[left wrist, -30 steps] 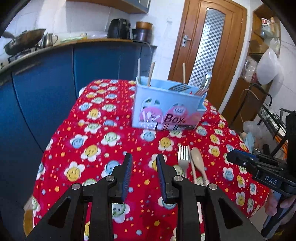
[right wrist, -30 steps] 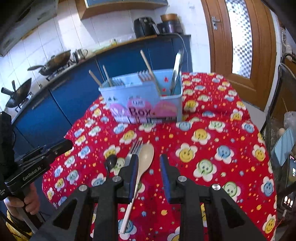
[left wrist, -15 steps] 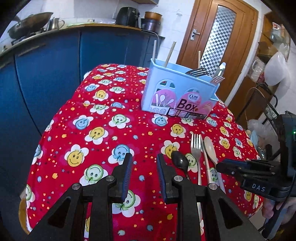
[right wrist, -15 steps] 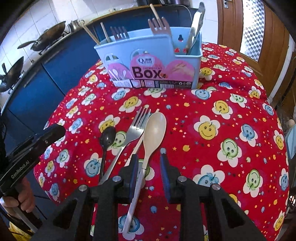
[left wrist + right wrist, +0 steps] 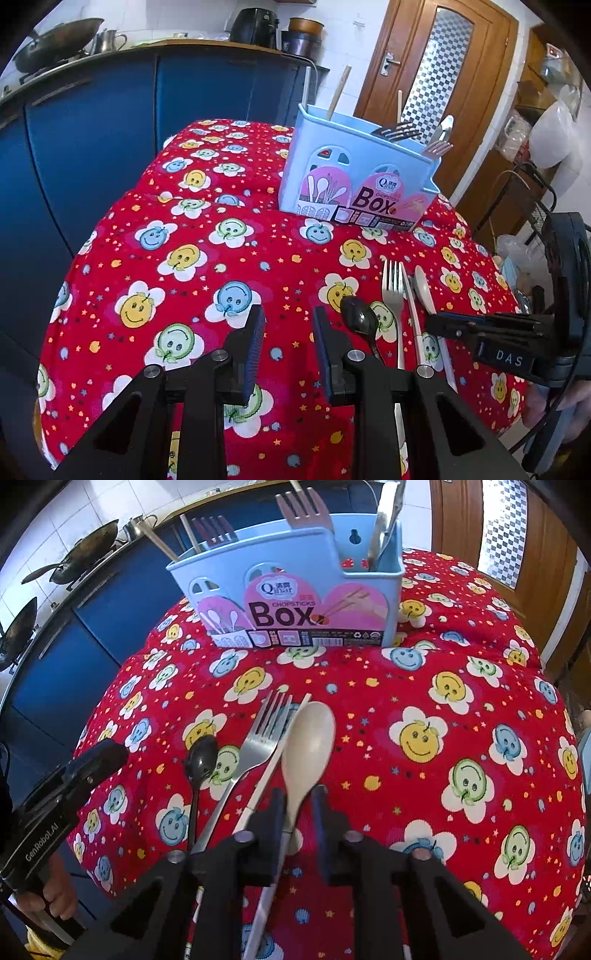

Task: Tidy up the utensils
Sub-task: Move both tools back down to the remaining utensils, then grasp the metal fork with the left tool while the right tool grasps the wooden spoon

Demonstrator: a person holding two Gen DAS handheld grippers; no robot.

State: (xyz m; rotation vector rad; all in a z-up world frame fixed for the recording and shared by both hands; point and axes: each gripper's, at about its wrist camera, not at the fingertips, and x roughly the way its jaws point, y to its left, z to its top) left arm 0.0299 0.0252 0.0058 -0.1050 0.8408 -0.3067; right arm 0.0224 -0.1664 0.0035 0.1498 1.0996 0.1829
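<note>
A beige spoon (image 5: pixel 308 738), a steel fork (image 5: pixel 264 738), a thin white stick (image 5: pixel 269 775) and a black spoon (image 5: pixel 201 760) lie side by side on the red flowered cloth (image 5: pixel 406 686). Behind them stands the light-blue utensil box (image 5: pixel 295 602), holding forks, chopsticks and tongs. My right gripper (image 5: pixel 297 794) straddles the beige spoon's handle. Its jaws are closing, with thin gaps still showing beside the handle. My left gripper (image 5: pixel 289 314) hovers open over bare cloth left of the black spoon (image 5: pixel 358 319), with nothing between its fingers. The box (image 5: pixel 354 184) stands beyond it.
Blue kitchen cabinets (image 5: pixel 92 155) with woks on the counter run behind and left of the table. A wooden door (image 5: pixel 436 74) and a rack with bags stand at the right. The cloth drops off at the table's near and side edges. A hand (image 5: pixel 55 897) grips the left tool's handle.
My right gripper has dropped and tipped down over the beige spoon's handle, and its jaws have narrowed around it. My left gripper has sunk slightly toward the cloth; the utensils have not moved.
</note>
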